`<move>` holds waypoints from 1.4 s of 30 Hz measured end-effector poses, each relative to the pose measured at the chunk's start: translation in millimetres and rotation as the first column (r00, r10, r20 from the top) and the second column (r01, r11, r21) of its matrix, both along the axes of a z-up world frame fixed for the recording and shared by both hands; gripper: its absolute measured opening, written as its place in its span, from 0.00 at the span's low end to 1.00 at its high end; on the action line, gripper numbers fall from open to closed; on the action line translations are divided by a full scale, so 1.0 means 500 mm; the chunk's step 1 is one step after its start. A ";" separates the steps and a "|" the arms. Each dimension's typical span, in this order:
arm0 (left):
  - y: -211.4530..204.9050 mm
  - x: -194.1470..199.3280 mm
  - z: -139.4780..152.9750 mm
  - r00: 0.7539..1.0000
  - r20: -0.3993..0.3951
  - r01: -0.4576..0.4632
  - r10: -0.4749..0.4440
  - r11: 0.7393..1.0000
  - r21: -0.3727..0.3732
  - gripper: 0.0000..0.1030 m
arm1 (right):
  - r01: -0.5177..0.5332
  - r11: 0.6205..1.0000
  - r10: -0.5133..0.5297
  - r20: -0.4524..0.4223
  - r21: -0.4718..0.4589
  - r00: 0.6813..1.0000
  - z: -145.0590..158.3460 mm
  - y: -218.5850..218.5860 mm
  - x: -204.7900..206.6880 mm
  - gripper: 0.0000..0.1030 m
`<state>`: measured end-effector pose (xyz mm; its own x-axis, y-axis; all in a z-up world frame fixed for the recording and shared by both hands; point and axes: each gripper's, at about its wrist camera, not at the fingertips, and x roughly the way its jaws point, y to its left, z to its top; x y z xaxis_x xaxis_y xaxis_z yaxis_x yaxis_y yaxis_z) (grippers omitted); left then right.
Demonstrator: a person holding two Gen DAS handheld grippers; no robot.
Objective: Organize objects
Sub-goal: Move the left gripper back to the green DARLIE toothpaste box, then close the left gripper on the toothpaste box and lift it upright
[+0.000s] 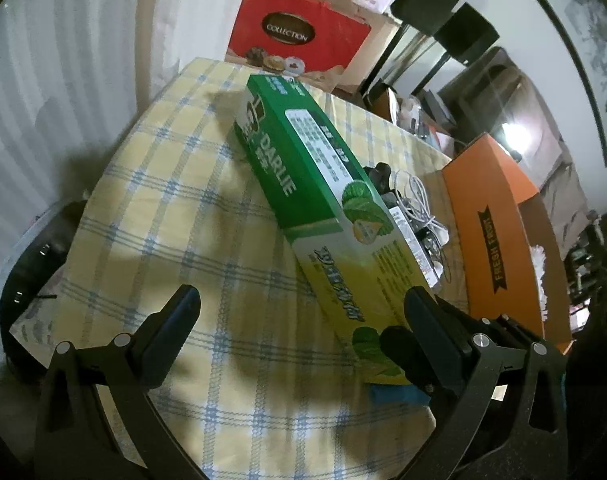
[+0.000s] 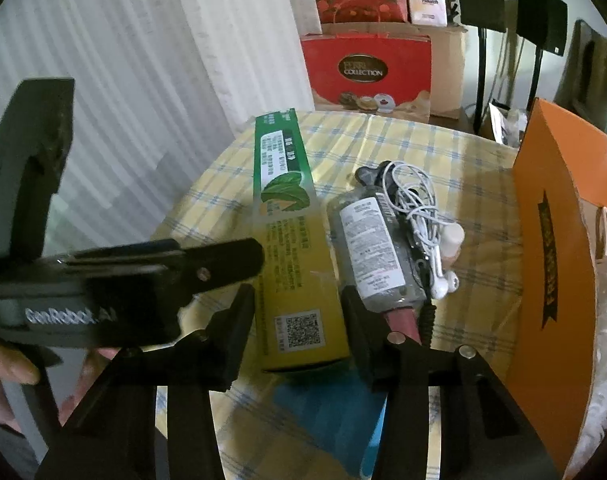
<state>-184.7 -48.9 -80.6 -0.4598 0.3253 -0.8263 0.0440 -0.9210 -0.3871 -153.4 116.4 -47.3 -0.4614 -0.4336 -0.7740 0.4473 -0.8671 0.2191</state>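
Note:
A long green and yellow toothpaste box (image 2: 287, 216) lies on the checked tablecloth, pointing away from me. My right gripper (image 2: 297, 320) is shut on its near end, with a pad against each long side. In the left wrist view the same box (image 1: 303, 184) runs diagonally, and one of the right gripper's fingers (image 1: 399, 344) sits on its near end. My left gripper (image 1: 301, 308) is open wide just left of that end, holding nothing; its right finger stands next to the box. A person's hand (image 2: 7, 372) holds the left gripper.
A grey bottle with a white label (image 2: 367, 248), tangled white earphones (image 2: 419, 208) and a small black item lie right of the box. An orange fruit box (image 2: 555, 260) stands at the right. A blue item (image 2: 327, 412) lies near the table's front edge. A red gift bag (image 2: 367, 72) stands beyond the table (image 1: 163, 200).

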 end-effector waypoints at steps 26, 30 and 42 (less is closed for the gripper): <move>0.021 -0.010 -0.035 0.997 0.063 0.030 -0.035 0.996 0.081 0.76 | -0.051 0.995 0.056 0.061 -0.080 0.997 -0.021 -0.049 0.028 0.44; 0.025 -0.007 -0.025 0.998 0.047 0.031 -0.035 0.997 0.072 0.76 | -0.045 0.994 0.051 0.064 -0.095 0.997 -0.014 -0.040 0.031 0.43; 0.064 0.004 0.054 0.998 -0.026 0.065 -0.063 0.994 0.086 0.76 | -0.017 0.995 0.017 0.001 -0.097 1.000 0.060 0.000 0.046 0.43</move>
<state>-182.9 -16.9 -53.5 -0.4548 0.4249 -0.7827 -0.0239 -0.8843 -0.4663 -130.3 116.2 -17.4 -0.4520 -0.5143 -0.7289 0.4611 -0.8341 0.3027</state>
